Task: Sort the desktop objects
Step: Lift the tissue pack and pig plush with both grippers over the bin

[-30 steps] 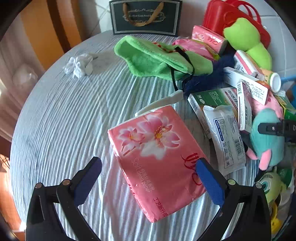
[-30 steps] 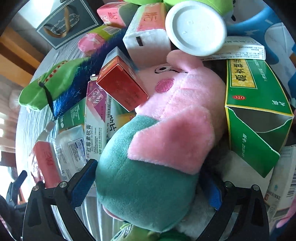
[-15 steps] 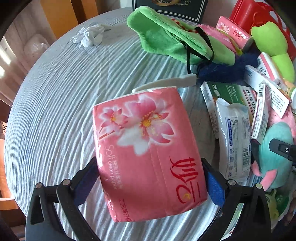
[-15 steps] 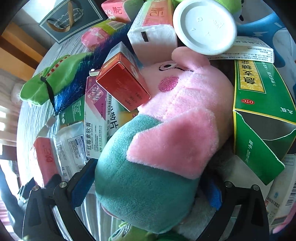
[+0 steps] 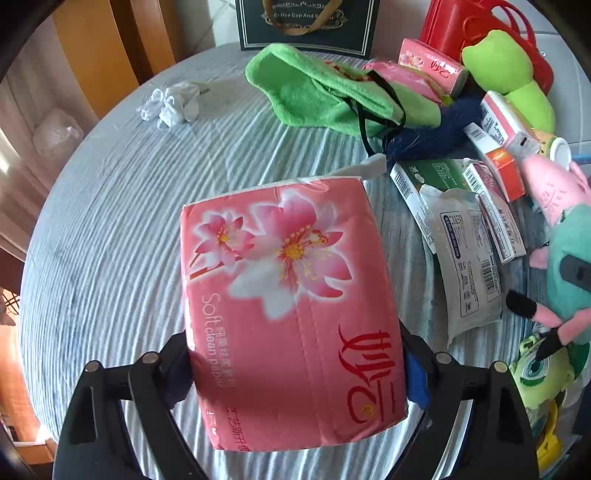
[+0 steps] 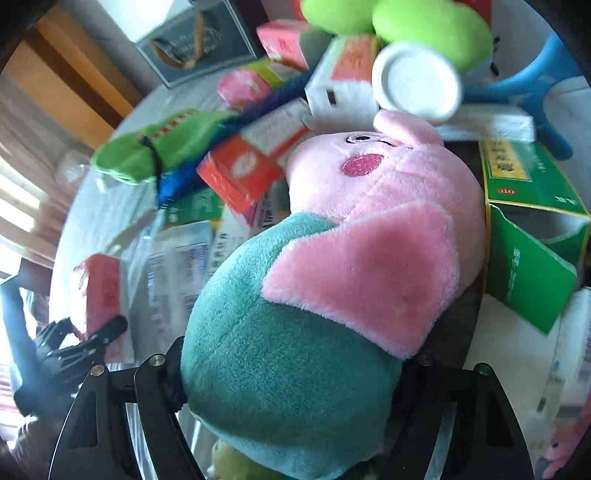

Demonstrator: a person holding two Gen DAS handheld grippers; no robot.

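My left gripper [image 5: 297,373] is shut on a pink pack of tissue paper [image 5: 291,295] with a flower print and holds it above the striped tablecloth [image 5: 110,236]. My right gripper [image 6: 291,384] is shut on the teal body of a pink pig plush [image 6: 332,277], lifted a little out of the pile. The plush also shows at the right edge of the left wrist view [image 5: 565,240]. The left gripper and tissue pack show at the left of the right wrist view [image 6: 103,291].
A pile fills the table's right side: medicine boxes [image 5: 495,155], a white sachet [image 5: 469,258], a green cloth pouch [image 5: 325,96], a green frog plush [image 5: 509,70], a red basket [image 5: 461,22]. A crumpled tissue [image 5: 170,103] lies far left. A dark gift bag [image 5: 306,22] stands behind.
My left gripper closed on the tissue pack and lifted it. My right gripper closed on the pig plush and raised it; the right view has tilted and blurred.
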